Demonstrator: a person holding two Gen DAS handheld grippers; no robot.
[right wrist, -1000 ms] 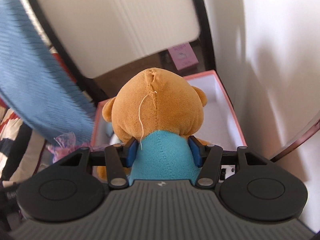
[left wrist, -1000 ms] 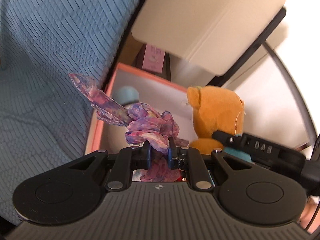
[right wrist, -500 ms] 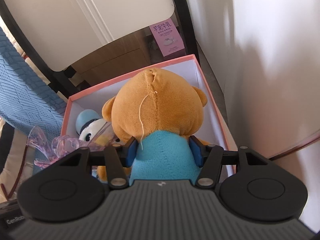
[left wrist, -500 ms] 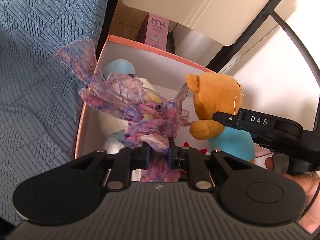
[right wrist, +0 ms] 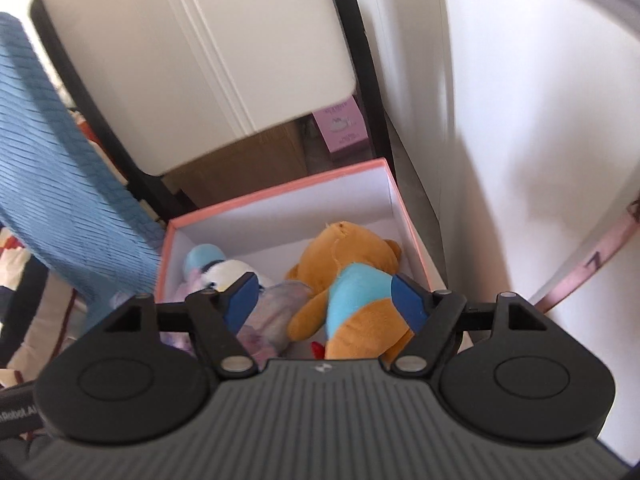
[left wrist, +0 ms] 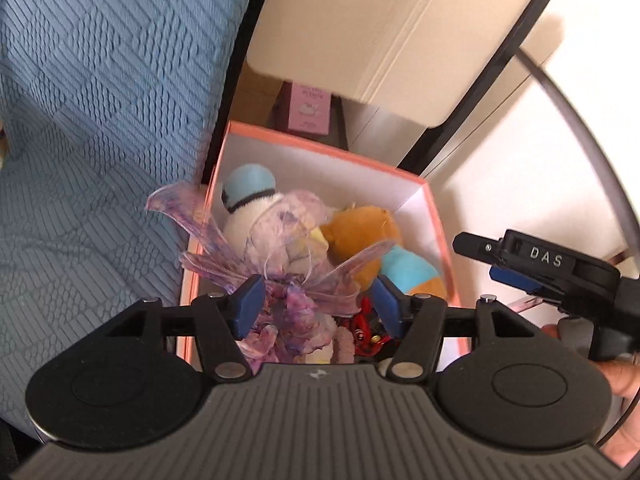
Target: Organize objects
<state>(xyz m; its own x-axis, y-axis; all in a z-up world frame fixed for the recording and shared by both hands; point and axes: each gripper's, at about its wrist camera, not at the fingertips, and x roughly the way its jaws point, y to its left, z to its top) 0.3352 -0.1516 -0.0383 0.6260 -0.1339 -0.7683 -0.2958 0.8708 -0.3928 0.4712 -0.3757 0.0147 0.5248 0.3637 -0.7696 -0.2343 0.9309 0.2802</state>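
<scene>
A pink-rimmed white box stands on the floor below both grippers. Inside lie an orange teddy bear in a blue shirt, a white plush with a blue cap and a purple sheer scrunchie with ribbon tails. My left gripper is open above the scrunchie, which lies loose between the jaws. My right gripper is open above the bear. The right gripper also shows in the left wrist view, beside the box.
A blue knitted blanket hangs left of the box. A beige chair seat with black legs is above and behind it. A pink carton stands behind. A white wall is right.
Both grippers opened. The bear dropped from the right gripper into the box and lies tipped over. The scrunchie left the left gripper's grip and rests on the toys.
</scene>
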